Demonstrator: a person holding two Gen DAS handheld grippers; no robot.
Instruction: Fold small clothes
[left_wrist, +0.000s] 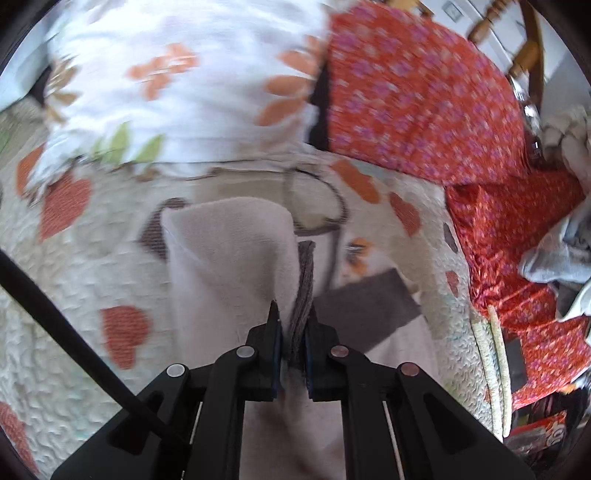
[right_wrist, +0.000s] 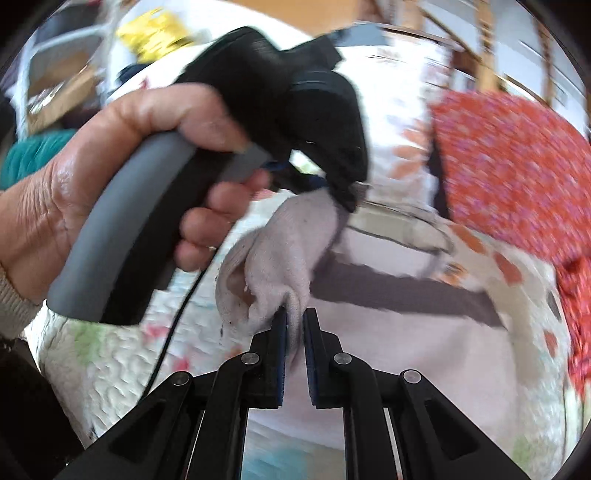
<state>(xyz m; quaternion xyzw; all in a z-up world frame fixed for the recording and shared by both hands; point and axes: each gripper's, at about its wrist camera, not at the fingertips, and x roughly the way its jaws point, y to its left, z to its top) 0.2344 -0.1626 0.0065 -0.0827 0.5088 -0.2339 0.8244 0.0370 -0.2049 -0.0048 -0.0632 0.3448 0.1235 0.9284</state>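
Sock (left_wrist: 229, 258) hangs between the two grippers above the quilt (left_wrist: 74, 295); pillow (left_wrist: 177, 92) behind, patterned cloth (left_wrist: 424, 92) to its right.

A home bedroom: quilted bedspread (left_wrist: 74, 295) with heart patches, floral pillow (left_wrist: 166, 92) at twelve o'clock, red floral cushion (left_wrist: 424, 99) at two o'clock, wooden chair (left_wrist: 524, 48) beyond.

Both views are smeared by motion blur, so the quilt (left_wrist: 74, 280) pattern and the white pillow (left_wrist: 177, 96) print are just mushy blobs. The red cloth (left_wrist: 424, 99) runs off the right edge. The sock (left_wrist: 229, 258) disappears under the left gripper (left_wrist: 293, 332), so its near end is hidden. In the right wrist view the hand (right_wrist: 122, 177) and handle (right_wrist: 122, 236) block the whole left side, and the clutter behind them is unreadable.
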